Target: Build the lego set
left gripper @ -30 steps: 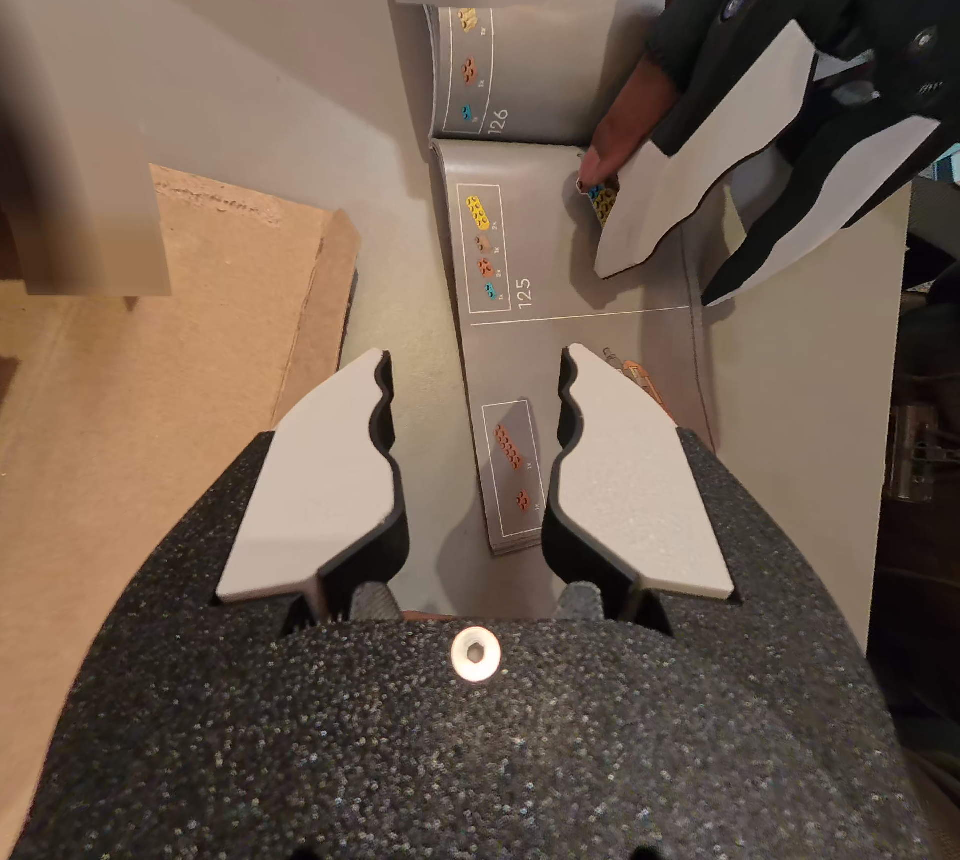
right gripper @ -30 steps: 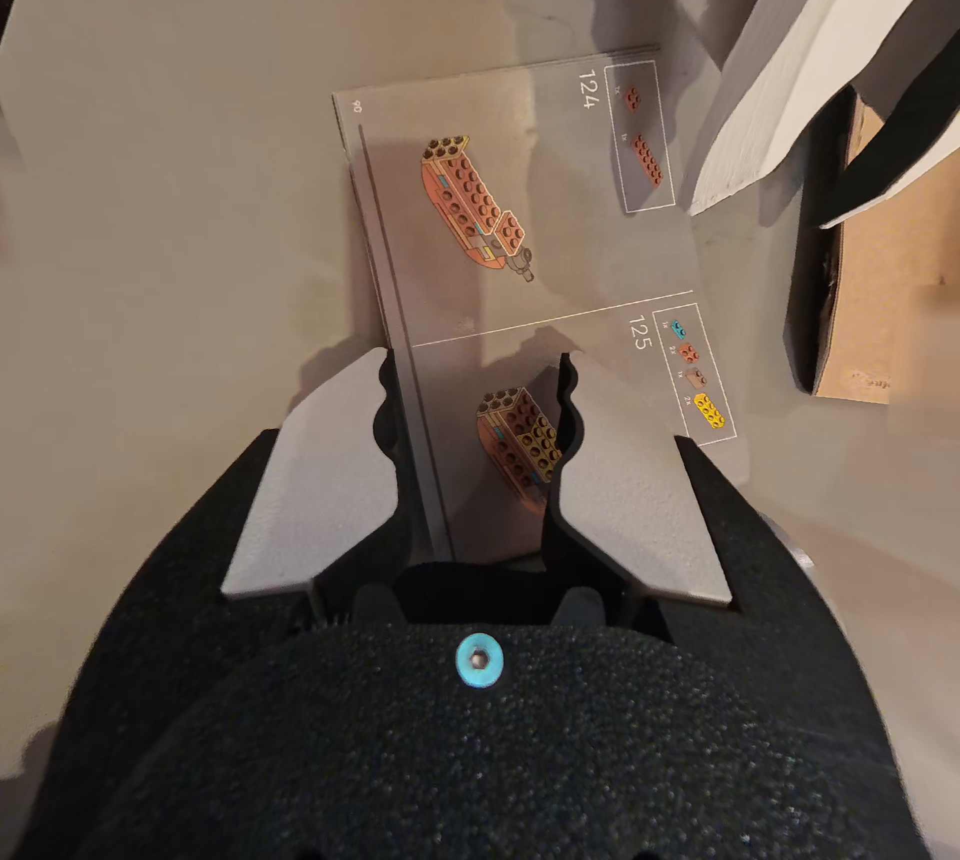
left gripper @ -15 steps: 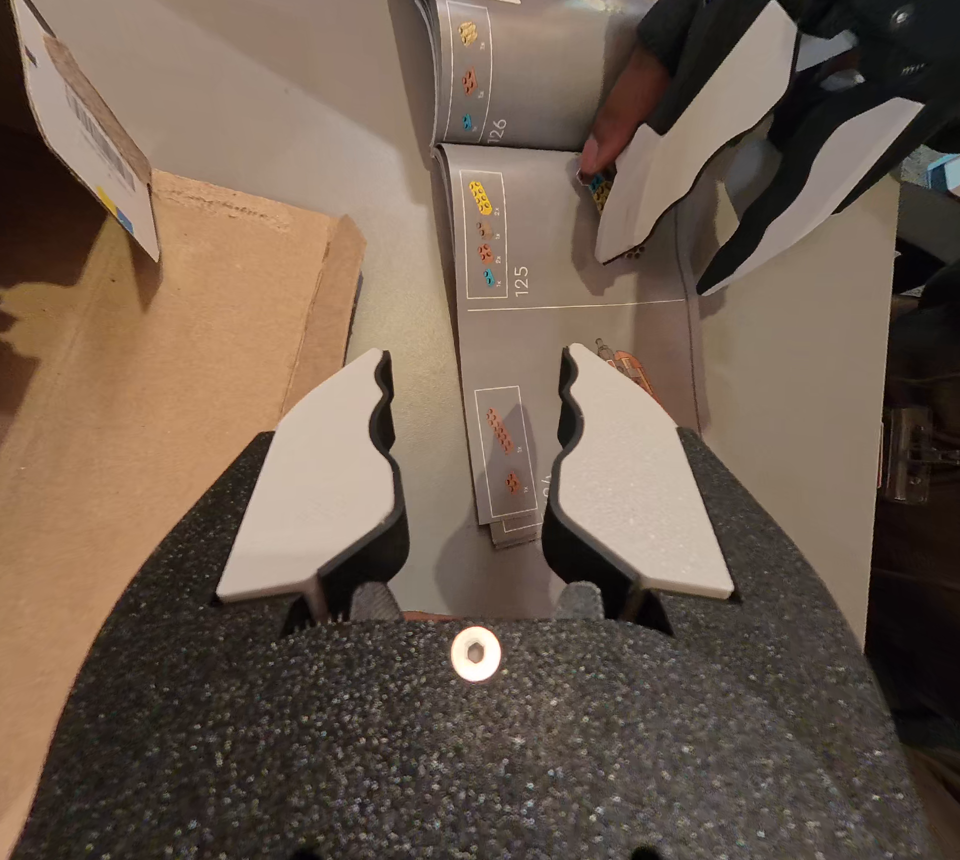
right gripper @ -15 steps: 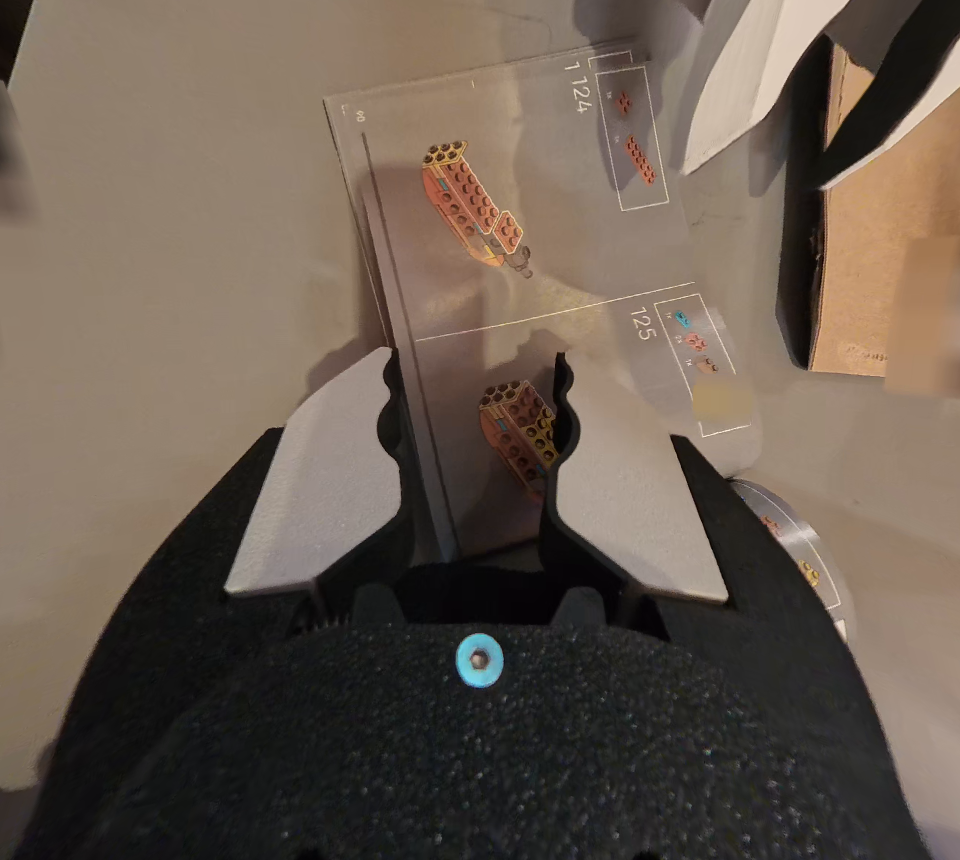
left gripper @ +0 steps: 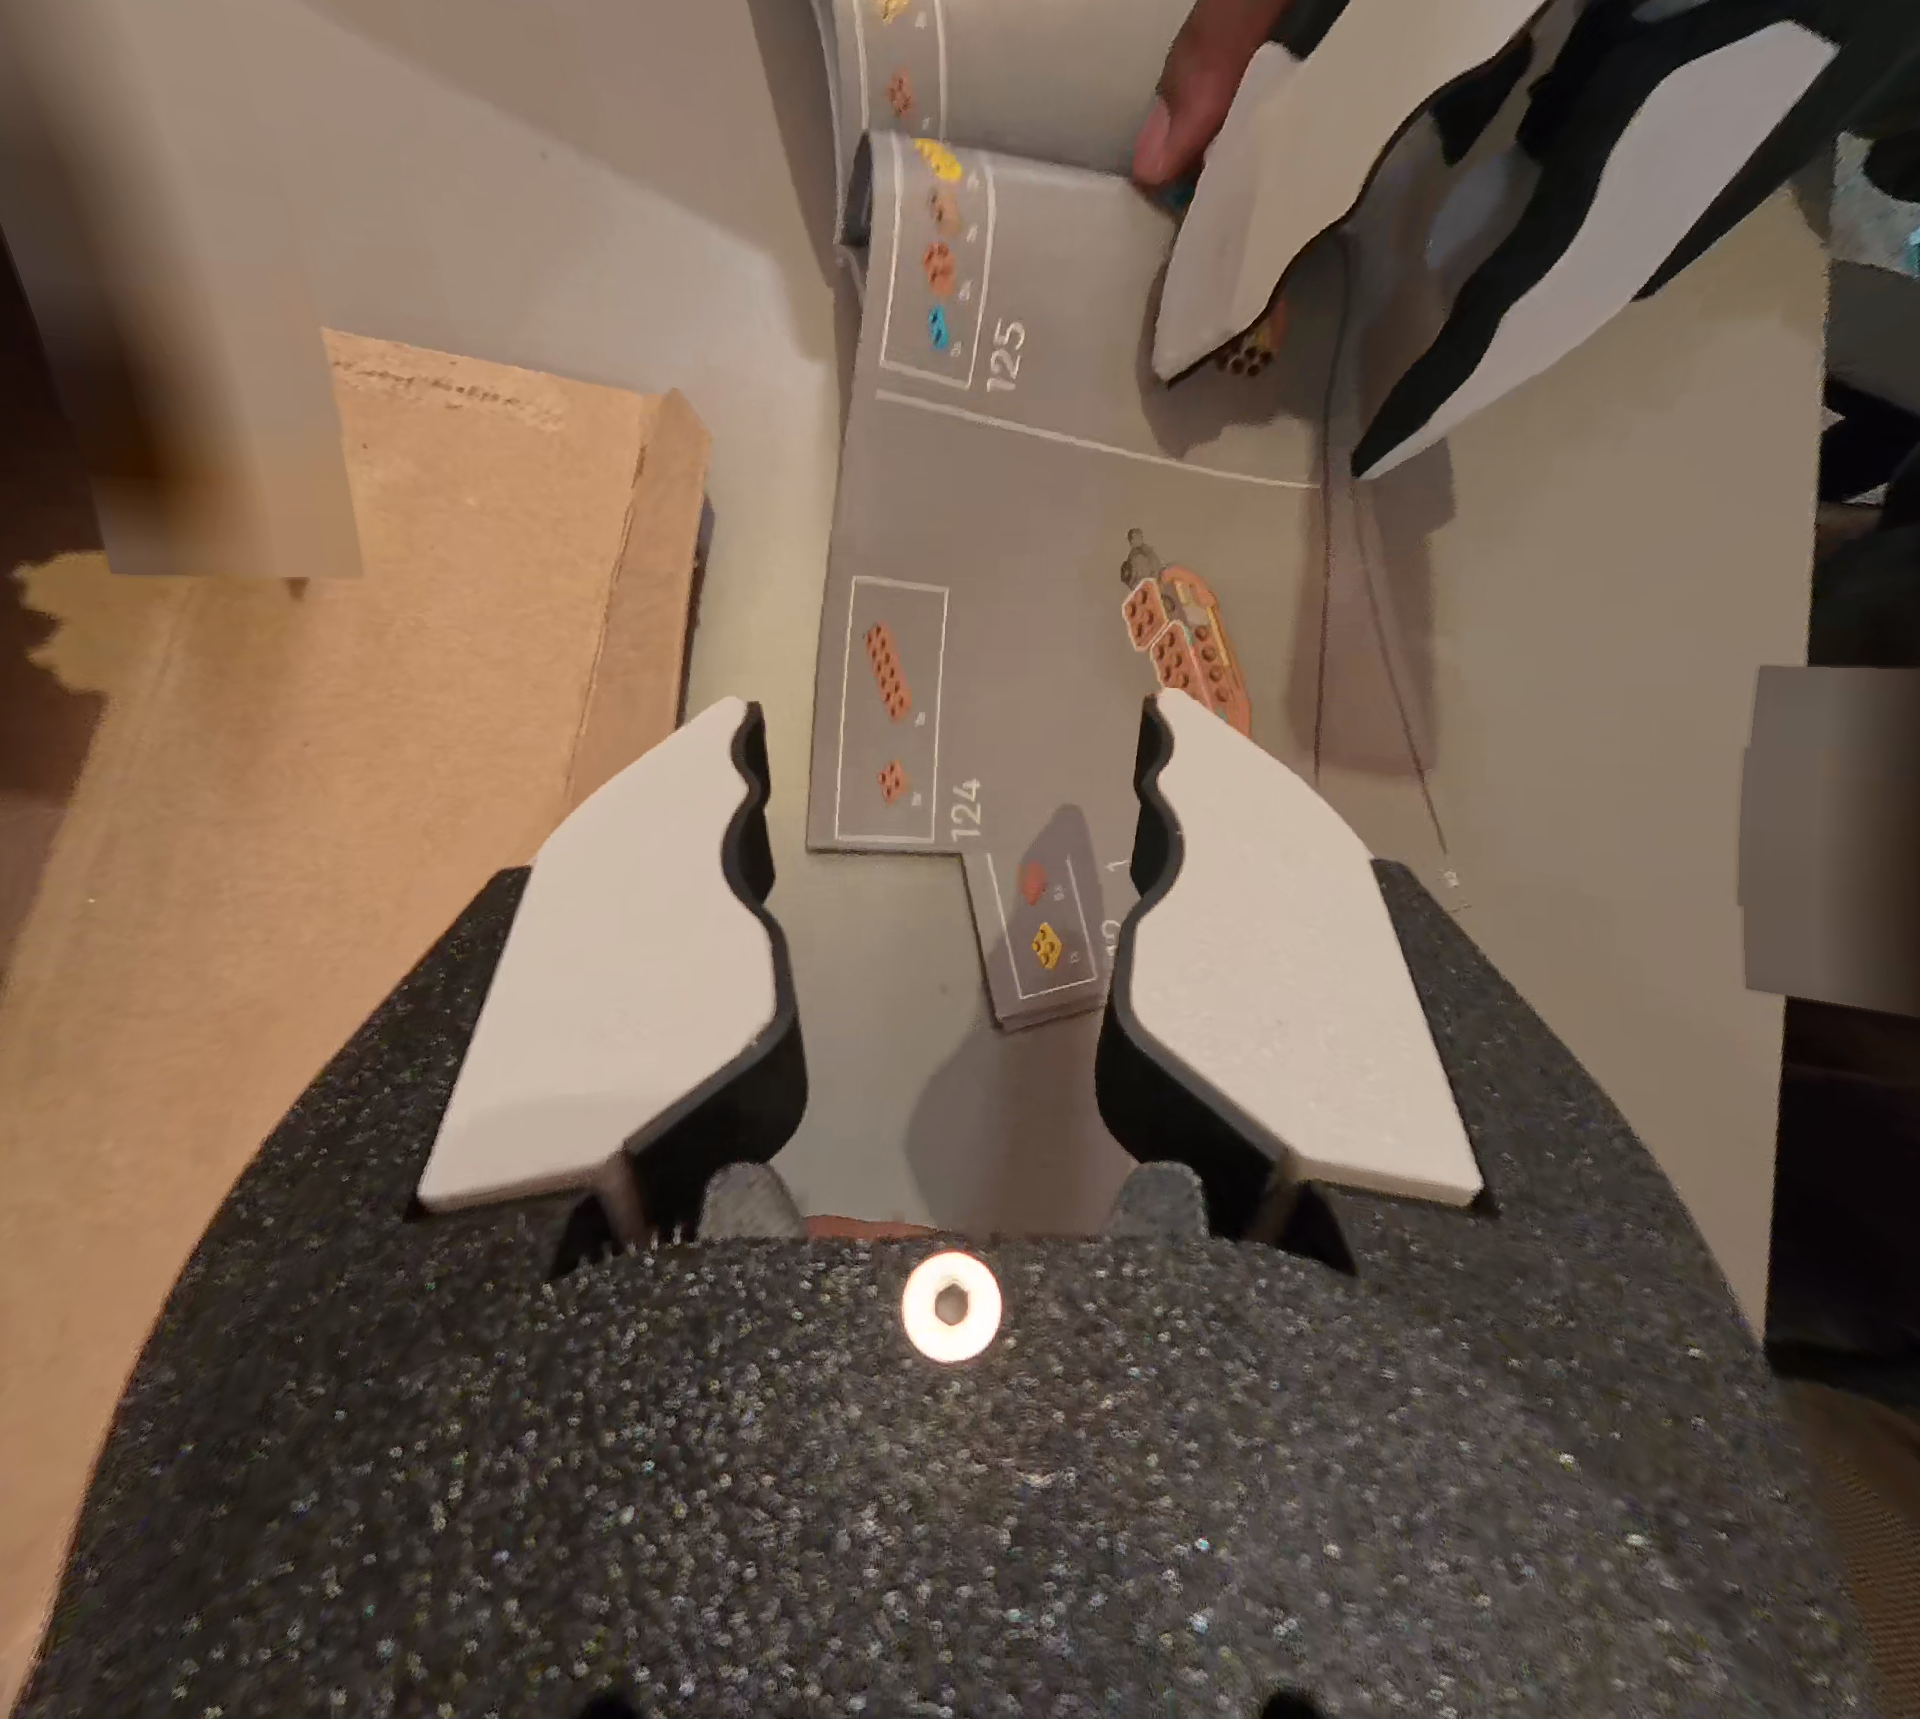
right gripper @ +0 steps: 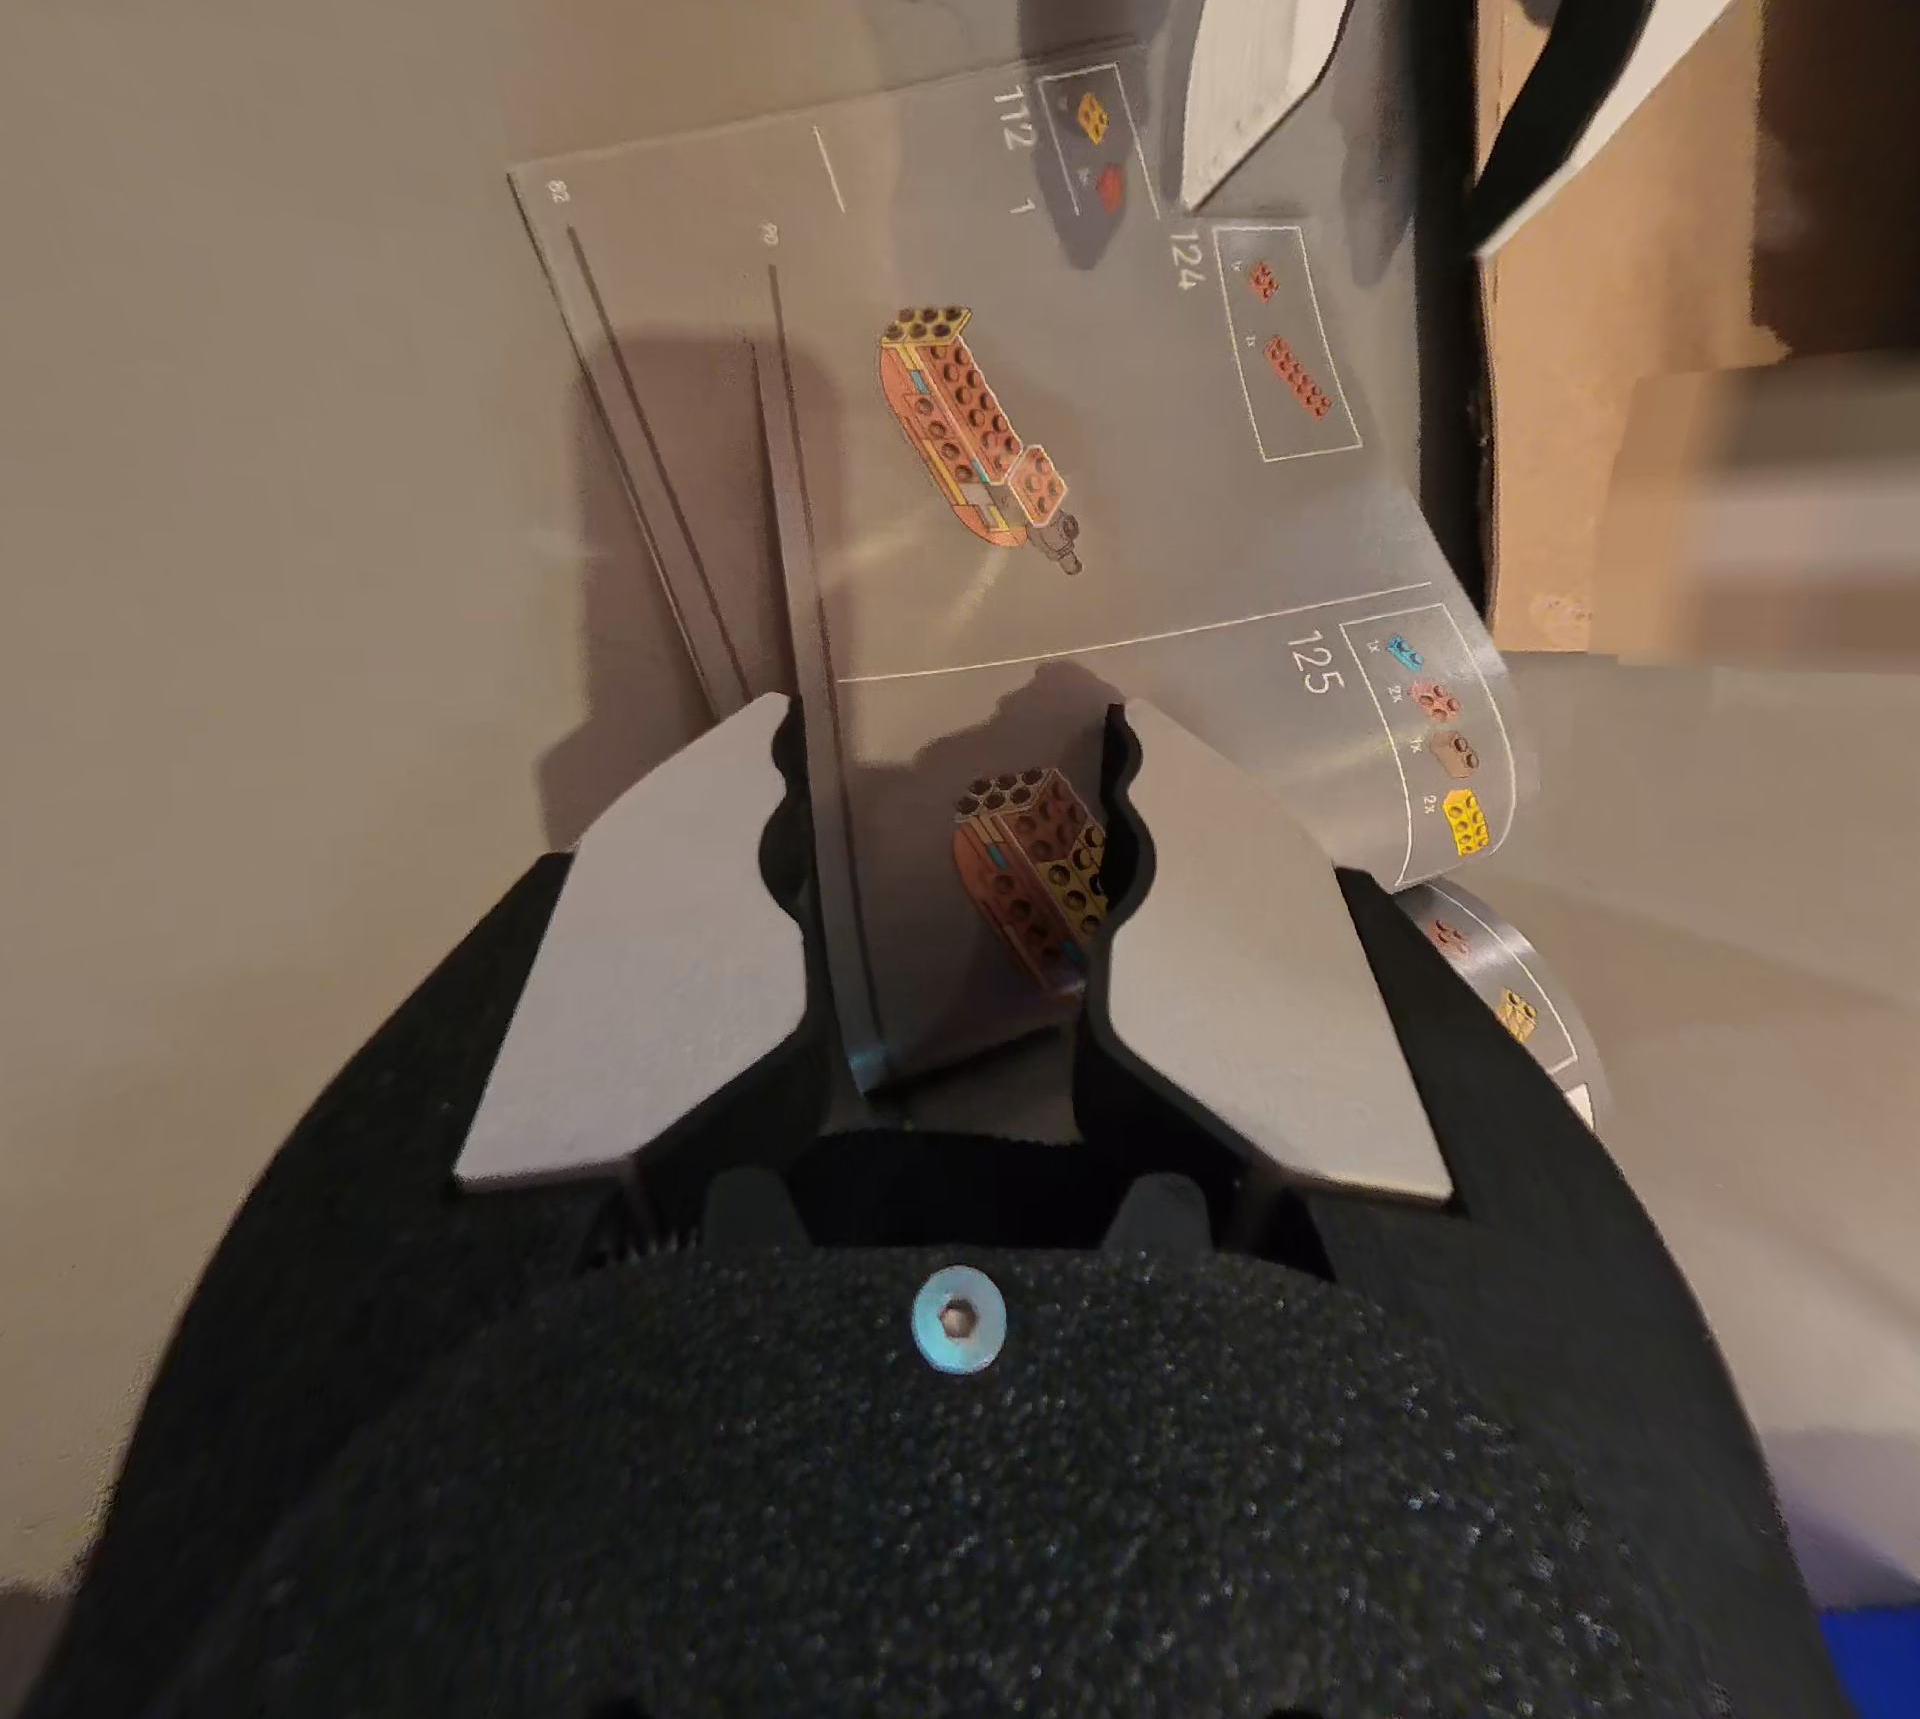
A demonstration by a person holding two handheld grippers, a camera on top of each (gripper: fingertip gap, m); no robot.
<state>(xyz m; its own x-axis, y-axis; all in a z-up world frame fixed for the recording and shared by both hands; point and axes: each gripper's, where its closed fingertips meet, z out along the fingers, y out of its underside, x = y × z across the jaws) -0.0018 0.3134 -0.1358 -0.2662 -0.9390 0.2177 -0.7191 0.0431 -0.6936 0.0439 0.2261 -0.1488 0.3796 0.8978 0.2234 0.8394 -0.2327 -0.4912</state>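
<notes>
A grey Lego instruction booklet (left gripper: pixel 1039 526) lies open on the beige table, its far pages curled up. My left gripper (left gripper: pixel 951 724) is open and empty, just above the booklet's near edge. My right gripper (left gripper: pixel 1268 422) comes in from the top right, open, with its tips over the far half of the page. A person's finger (left gripper: pixel 1174 131) presses on the page beside it. In the right wrist view the right gripper (right gripper: pixel 951 724) is open, with the top page of the booklet (right gripper: pixel 1039 589) running between its jaws. The left gripper (right gripper: pixel 1340 225) shows at the top right.
A brown cardboard box (left gripper: pixel 364 734) lies flat to the left of the booklet; it also shows in the right wrist view (right gripper: pixel 1558 443). The table (left gripper: pixel 520 163) ends in a right edge with dark space beyond. Blurred patches cover parts of both views.
The booklet's pages have fanned apart, so an underlying page corner now sticks out at the near edge. The left gripper has drawn back from the booklet. Both grippers stay open.
</notes>
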